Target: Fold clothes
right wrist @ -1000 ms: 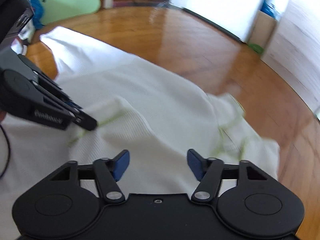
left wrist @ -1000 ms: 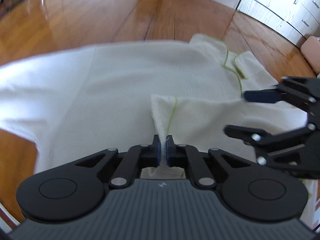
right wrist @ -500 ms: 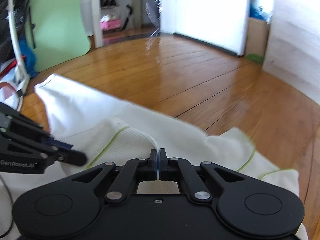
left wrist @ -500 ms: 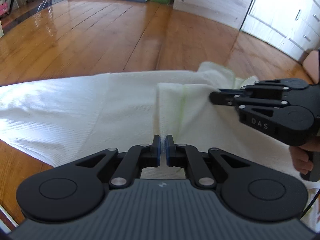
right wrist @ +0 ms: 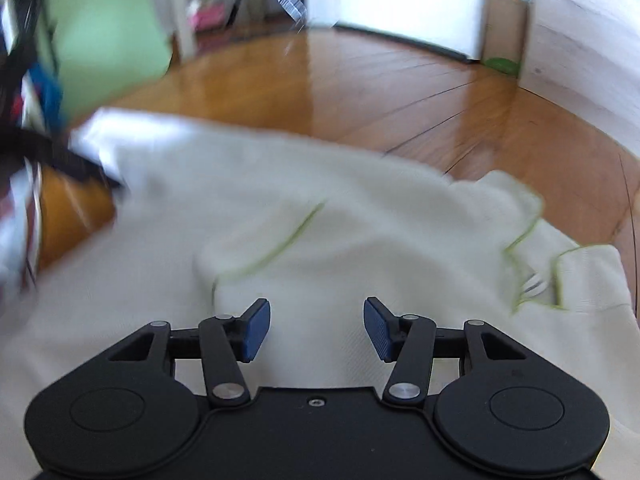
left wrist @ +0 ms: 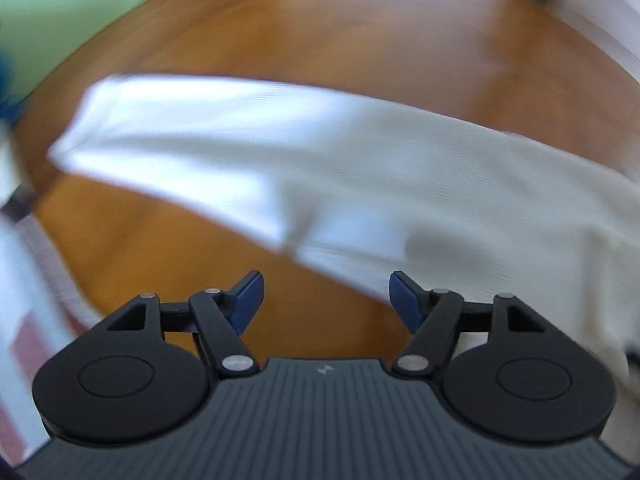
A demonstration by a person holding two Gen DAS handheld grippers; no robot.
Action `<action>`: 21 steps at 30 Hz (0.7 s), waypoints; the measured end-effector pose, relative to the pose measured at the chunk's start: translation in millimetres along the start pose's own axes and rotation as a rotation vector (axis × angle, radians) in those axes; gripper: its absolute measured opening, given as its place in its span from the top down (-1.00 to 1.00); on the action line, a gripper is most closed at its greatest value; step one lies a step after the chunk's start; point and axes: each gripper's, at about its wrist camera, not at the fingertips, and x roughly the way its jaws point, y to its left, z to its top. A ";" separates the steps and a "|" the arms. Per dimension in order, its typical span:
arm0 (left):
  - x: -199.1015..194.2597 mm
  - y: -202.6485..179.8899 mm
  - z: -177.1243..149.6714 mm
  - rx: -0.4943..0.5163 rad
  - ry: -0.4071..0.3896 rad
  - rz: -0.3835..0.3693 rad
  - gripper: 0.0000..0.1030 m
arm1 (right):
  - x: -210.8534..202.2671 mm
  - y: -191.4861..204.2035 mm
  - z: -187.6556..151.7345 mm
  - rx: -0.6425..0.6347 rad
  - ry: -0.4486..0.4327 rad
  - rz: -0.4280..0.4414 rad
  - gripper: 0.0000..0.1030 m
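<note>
The white garment (right wrist: 320,216) lies spread on the wooden floor (right wrist: 420,92), its green-trimmed sleeve flap (right wrist: 280,240) folded in over the body and the collar end (right wrist: 536,280) toward the right of the right wrist view. The right tool (right wrist: 317,330) hangs over the cloth with its jaws just sprung wide — nothing between the pads. The left tool (left wrist: 326,300) has likewise just opened wide and is empty, over bare floor beside the garment's near edge, cloth reaching only its right finger.

The risk, as I judge it: the folded sleeve is loose, so a pad brushing it would drag the flap back open. The left view is blurred — a grab made now could miss the hem or pinch one layer only, skewing the next fold.
</note>
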 end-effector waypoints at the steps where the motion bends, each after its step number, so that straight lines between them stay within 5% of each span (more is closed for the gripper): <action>1: 0.8 21.4 5.5 -0.057 -0.009 0.008 -0.35 | 2.7 9.3 -3.6 -0.020 -0.002 -0.010 -0.12; 5: 14.7 88.8 32.3 -0.288 -0.061 0.090 -0.42 | 4.6 26.5 -0.1 0.083 -0.002 0.219 -0.14; 7: 23.6 108.9 44.6 -0.380 -0.090 0.078 -0.42 | 0.4 40.2 2.0 0.087 -0.004 0.248 -0.16; 9: 35.8 118.4 55.7 -0.420 -0.081 0.056 -0.58 | -8.5 51.3 3.4 0.063 -0.028 0.195 -0.15; 12: 47.8 123.9 58.2 -0.450 -0.038 0.122 -0.70 | -22.0 49.1 2.6 0.086 -0.053 0.172 -0.14; 14: 50.9 124.0 60.1 -0.443 -0.060 0.152 -0.71 | -31.5 43.7 0.8 0.109 -0.068 0.159 -0.14; 17: 59.7 128.8 65.7 -0.460 -0.089 0.189 -1.00 | -49.1 36.8 2.6 0.142 -0.096 0.117 -0.14; 21: 75.2 131.4 74.8 -0.426 -0.124 0.296 -1.00 | -75.0 32.4 -2.3 0.198 -0.144 0.103 -0.15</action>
